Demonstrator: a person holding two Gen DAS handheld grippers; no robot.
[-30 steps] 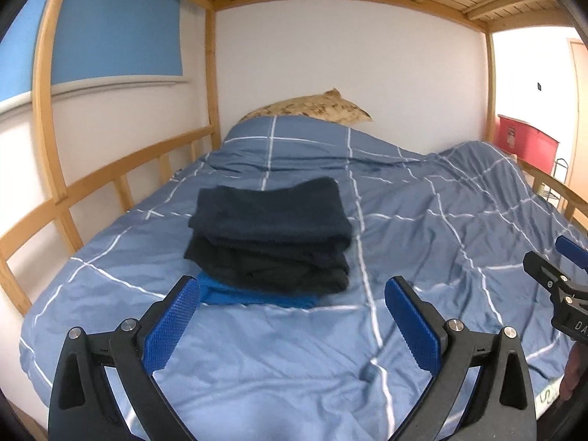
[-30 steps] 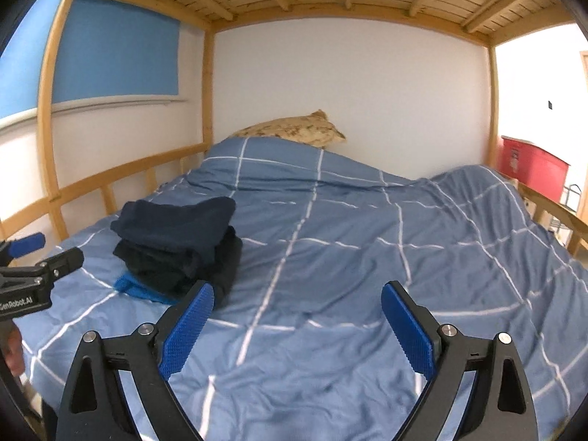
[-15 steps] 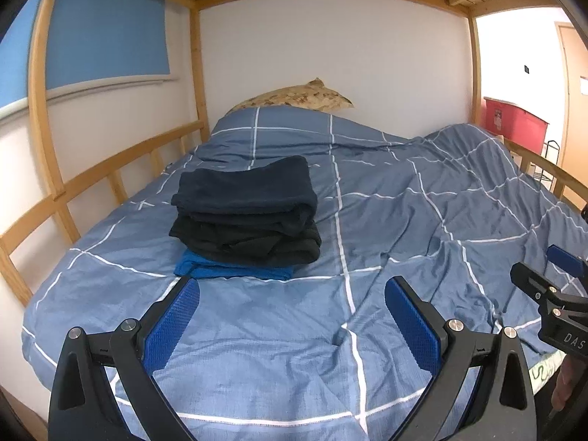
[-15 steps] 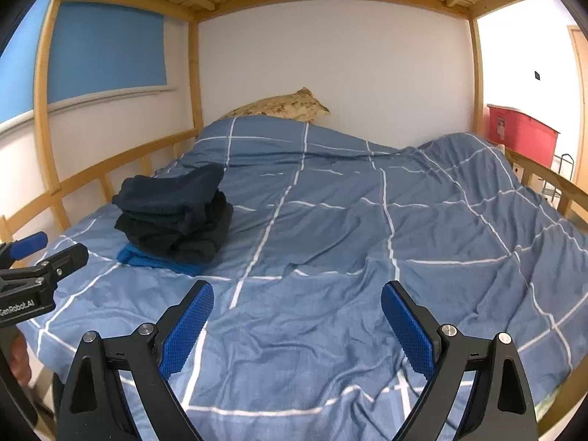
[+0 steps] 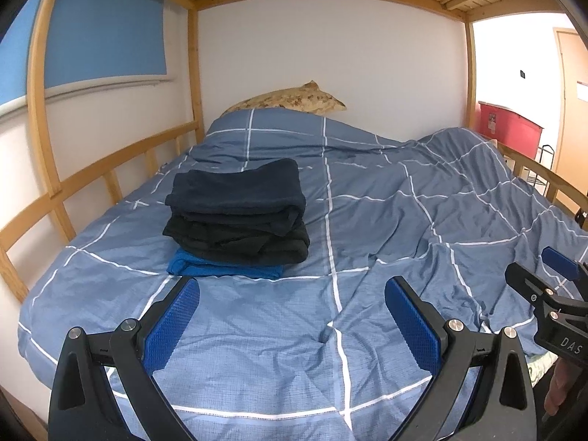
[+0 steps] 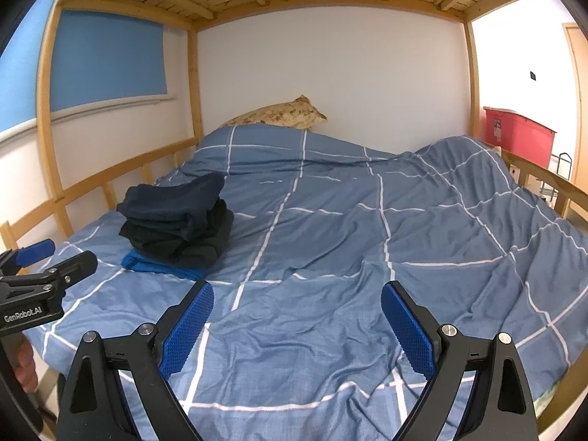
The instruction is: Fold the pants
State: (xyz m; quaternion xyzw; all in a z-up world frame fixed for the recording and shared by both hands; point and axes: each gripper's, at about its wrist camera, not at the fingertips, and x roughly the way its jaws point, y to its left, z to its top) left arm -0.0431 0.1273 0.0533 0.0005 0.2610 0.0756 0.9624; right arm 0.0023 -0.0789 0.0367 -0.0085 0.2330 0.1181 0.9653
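Note:
A stack of folded pants (image 5: 239, 213) lies on the left side of the bed: dark navy on top, black beneath, a bright blue pair (image 5: 224, 267) at the bottom. The right wrist view shows the same stack (image 6: 178, 224) at the left. My left gripper (image 5: 292, 321) is open and empty, held above the bed's near edge, short of the stack. Off to the right of the stack, my right gripper (image 6: 297, 325) is open and empty over the duvet. Each gripper shows at the edge of the other's view.
The blue checked duvet (image 5: 404, 228) covers the bed, bunched up at the right. A patterned pillow (image 5: 290, 101) lies at the far wall. Wooden rails (image 5: 110, 169) run along the left side and the right edge. A red bin (image 6: 514, 136) stands beyond the right rail.
Both grippers have drawn back from the stack toward the bed's near edge and risen a little. The stack has not moved. Both stay open.

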